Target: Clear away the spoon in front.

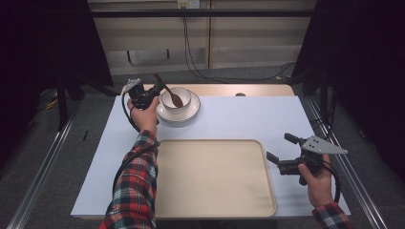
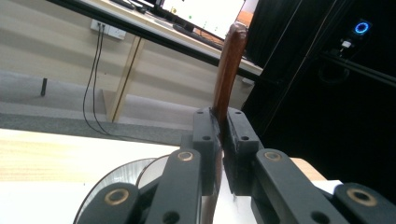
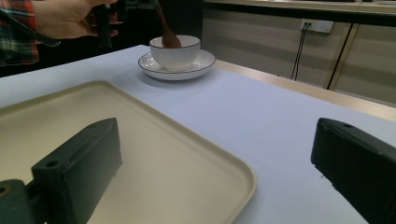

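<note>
A brown wooden spoon (image 1: 170,92) is clamped by its handle between the closed jaws of the left gripper (image 1: 154,92), at the far left of the table (image 1: 248,119). The spoon's scoop end is seen resting inside a white bowl (image 1: 183,102), and the handle is tilted up and away toward the gripper. In the left gripper view the handle (image 2: 228,70) is seen rising straight out from between the two black jaws, which are pressed against it. The bowl is set on a white saucer (image 1: 191,113) with a thin dark rim.

Nearer the person, a beige tray (image 1: 215,177) is laid flat on the pale cloth, well apart from the saucer. The right gripper (image 1: 282,150) is held just beside the tray's right edge, with its jaws spread wide and nothing between them. A plaid sleeve (image 1: 136,186) is seen on the left forearm.
</note>
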A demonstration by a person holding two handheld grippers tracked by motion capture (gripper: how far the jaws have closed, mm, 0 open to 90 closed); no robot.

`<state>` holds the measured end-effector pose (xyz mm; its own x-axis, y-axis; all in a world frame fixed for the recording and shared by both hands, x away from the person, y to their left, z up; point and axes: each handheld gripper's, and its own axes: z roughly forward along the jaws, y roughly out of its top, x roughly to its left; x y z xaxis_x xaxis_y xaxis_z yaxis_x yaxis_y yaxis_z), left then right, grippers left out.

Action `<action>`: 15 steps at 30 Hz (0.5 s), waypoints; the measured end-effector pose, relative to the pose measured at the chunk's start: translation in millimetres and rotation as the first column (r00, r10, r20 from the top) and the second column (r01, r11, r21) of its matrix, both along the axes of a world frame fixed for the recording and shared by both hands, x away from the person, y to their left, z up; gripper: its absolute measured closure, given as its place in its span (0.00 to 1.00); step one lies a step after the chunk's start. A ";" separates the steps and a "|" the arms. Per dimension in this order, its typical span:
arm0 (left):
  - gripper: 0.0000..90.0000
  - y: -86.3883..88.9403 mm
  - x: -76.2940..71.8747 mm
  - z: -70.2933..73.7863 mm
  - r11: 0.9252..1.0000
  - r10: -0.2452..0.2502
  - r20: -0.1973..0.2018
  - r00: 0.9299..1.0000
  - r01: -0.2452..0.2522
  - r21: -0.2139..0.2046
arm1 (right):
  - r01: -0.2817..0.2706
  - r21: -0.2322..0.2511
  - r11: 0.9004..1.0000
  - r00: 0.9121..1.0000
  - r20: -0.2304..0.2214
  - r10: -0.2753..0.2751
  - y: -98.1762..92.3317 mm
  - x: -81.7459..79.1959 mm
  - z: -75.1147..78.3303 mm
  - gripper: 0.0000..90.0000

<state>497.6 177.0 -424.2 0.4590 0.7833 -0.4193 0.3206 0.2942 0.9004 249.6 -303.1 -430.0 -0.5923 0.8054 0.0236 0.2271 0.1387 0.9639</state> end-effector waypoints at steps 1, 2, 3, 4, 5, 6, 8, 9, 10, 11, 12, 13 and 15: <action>0.94 -1.0 -0.3 1.4 1.000 0.013 0.000 1.000 -0.013 -0.017 | 0.005 0.004 1.000 1.000 -0.003 -0.005 0.6 0.0 -0.2 0.02; 0.94 0.8 -0.7 2.4 1.000 0.006 0.003 1.000 -0.006 -0.002 | -0.001 0.003 1.000 1.000 0.001 0.001 0.8 0.6 -0.5 0.02; 0.94 1.1 -1.0 3.5 1.000 0.006 0.003 1.000 -0.006 -0.008 | -0.002 0.005 1.000 1.000 -0.001 0.002 1.0 0.6 -0.6 0.02; 0.94 1.8 -1.4 4.9 1.000 0.006 0.008 1.000 -0.006 -0.016 | -0.002 0.004 1.000 1.000 0.001 0.002 1.1 0.7 -0.5 0.02; 0.94 3.6 -2.1 6.0 1.000 -0.002 0.008 1.000 0.002 -0.002 | -0.002 0.003 1.000 1.000 0.001 0.002 1.0 0.6 -0.4 0.02; 0.94 3.8 -2.8 7.2 1.000 -0.003 0.013 1.000 0.003 -0.012 | -0.003 0.003 1.000 1.000 0.001 0.003 1.0 0.5 -0.3 0.02; 0.94 4.6 -4.1 10.1 1.000 0.004 0.013 1.000 -0.004 -0.017 | -0.001 0.004 1.000 1.000 0.002 0.001 1.0 0.6 -0.5 0.02; 0.94 6.5 -4.8 11.8 1.000 -0.007 0.020 1.000 0.007 -0.009 | 0.001 0.005 1.000 1.000 -0.003 -0.001 0.9 0.3 -0.4 0.02; 0.94 6.3 -5.4 13.2 1.000 0.003 0.015 1.000 -0.003 -0.019 | 0.001 0.004 1.000 1.000 -0.003 -0.001 0.9 0.4 -0.4 0.02; 0.94 7.5 -5.9 14.8 1.000 -0.001 0.017 1.000 0.002 -0.023 | 0.001 0.005 1.000 1.000 -0.002 -0.001 0.8 0.5 -0.5 0.02; 0.94 8.8 -6.4 16.3 1.000 -0.007 0.020 1.000 0.007 -0.030 | 0.000 0.004 1.000 1.000 -0.001 0.000 0.8 0.5 -0.4 0.02; 0.94 9.4 -7.3 18.6 0.999 -0.004 0.022 1.000 0.005 -0.036 | 0.001 0.003 1.000 1.000 -0.001 -0.001 0.8 0.5 -0.4 0.02; 0.94 11.3 -8.4 22.3 0.999 -0.007 0.023 1.000 0.008 -0.034 | 0.001 0.005 1.000 1.000 -0.005 -0.001 1.0 0.4 -0.6 0.02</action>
